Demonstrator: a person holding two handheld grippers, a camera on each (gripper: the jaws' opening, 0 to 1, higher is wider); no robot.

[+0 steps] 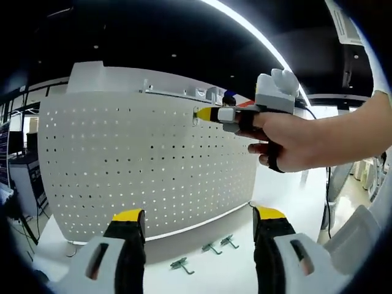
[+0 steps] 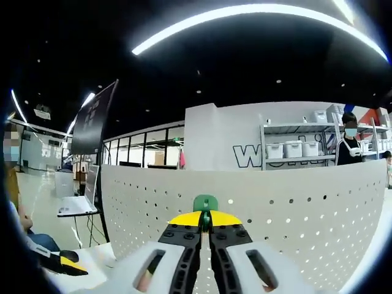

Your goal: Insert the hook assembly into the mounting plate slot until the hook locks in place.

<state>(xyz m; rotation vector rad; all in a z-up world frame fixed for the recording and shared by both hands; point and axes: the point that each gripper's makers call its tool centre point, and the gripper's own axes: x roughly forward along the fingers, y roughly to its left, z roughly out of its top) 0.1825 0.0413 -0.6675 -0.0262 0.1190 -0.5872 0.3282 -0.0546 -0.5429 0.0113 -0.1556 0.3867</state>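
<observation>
Left gripper point(image 1: 199, 222) fingers apart, right gripper point(image 2: 206, 218) fingers clamped on green hook point(image 2: 205, 203) at pegboard point(image 1: 147, 165), hand point(image 1: 294, 141) level.

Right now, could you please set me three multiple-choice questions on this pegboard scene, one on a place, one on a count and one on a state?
1. Where do the spare hooks lie?
A. on the white table in front of the pegboard
B. hung along the board's top edge
C. in a shelf bin

2. How many spare hooks lie there?
A. one
B. three
C. six

3. How do the jaws of the right gripper stand?
A. wide open
B. shut on a green hook
C. shut on nothing

Answers: 1 A, they rest flat at the board's foot in the left gripper view; 2 B, three show there; 3 B, the yellow tips meet around the green piece held against the board.
</observation>
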